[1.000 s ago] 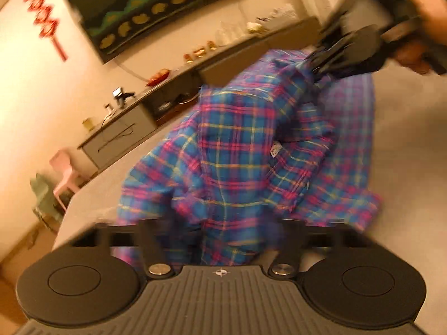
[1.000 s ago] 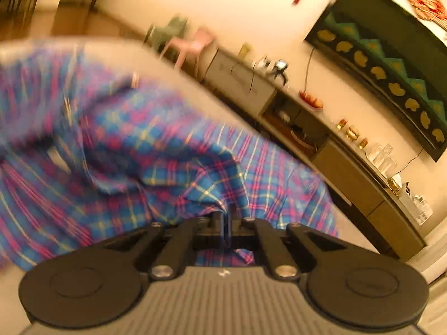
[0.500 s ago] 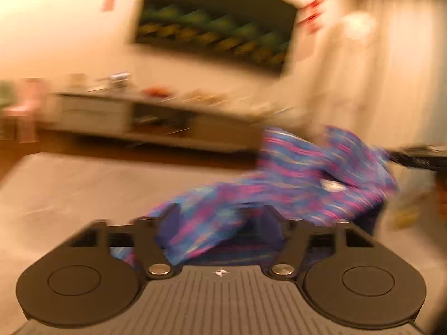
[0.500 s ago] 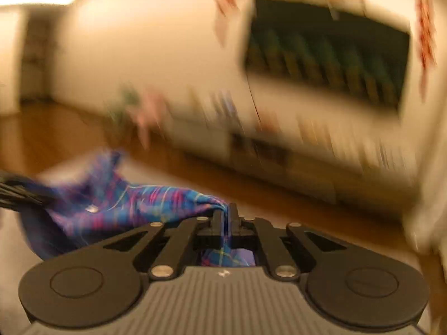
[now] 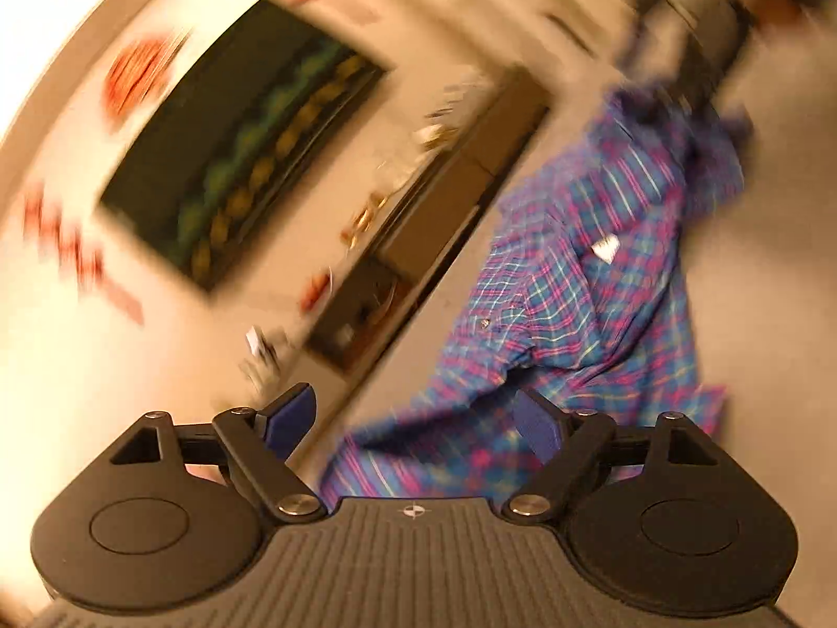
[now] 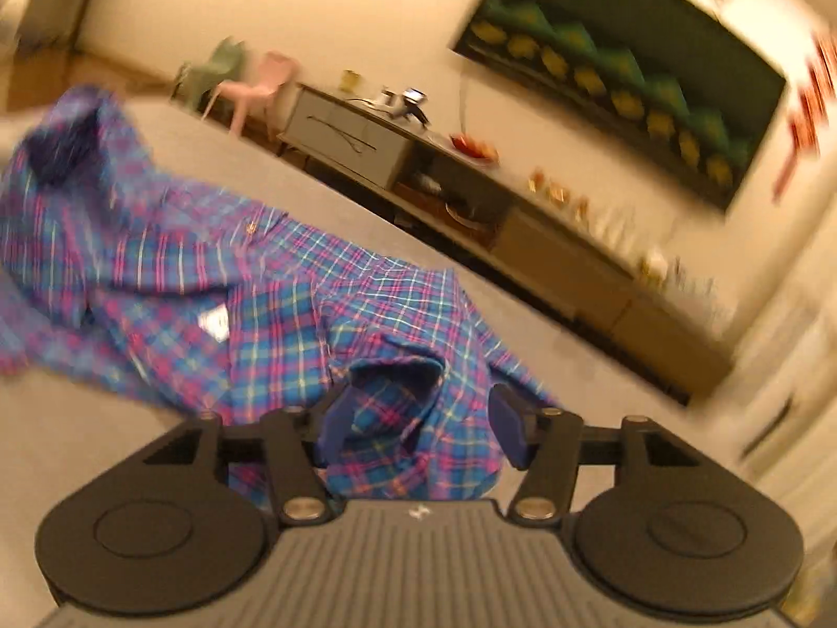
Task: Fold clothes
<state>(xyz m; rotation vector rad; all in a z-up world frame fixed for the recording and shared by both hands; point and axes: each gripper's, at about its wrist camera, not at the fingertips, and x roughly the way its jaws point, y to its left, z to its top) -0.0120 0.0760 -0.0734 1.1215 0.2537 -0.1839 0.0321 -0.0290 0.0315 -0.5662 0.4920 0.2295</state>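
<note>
A blue, pink and yellow plaid shirt (image 5: 575, 288) lies crumpled on a pale beige surface (image 5: 774, 261). My left gripper (image 5: 413, 418) is tilted, and its jaws are opening wide. The shirt's near edge lies loose below and beyond its blue pads, which do not press on it. In the right wrist view the shirt (image 6: 235, 288) stretches away to the left. My right gripper (image 6: 421, 429) is opening too. A bunched fold of the shirt sits between its blue pads, and neither pad squeezes it. The frames are blurred by motion.
A long low cabinet (image 6: 523, 240) with small items on top runs along the far wall. A dark wall panel (image 6: 617, 78) with green and yellow shapes hangs above it. A pink chair (image 6: 256, 89) and a green chair (image 6: 219, 63) stand at its left end.
Both grippers, shut on the shirt earlier, have spread their jaws and let the cloth go. The shirt has dropped from hanging between them onto the surface. The left view has rolled.
</note>
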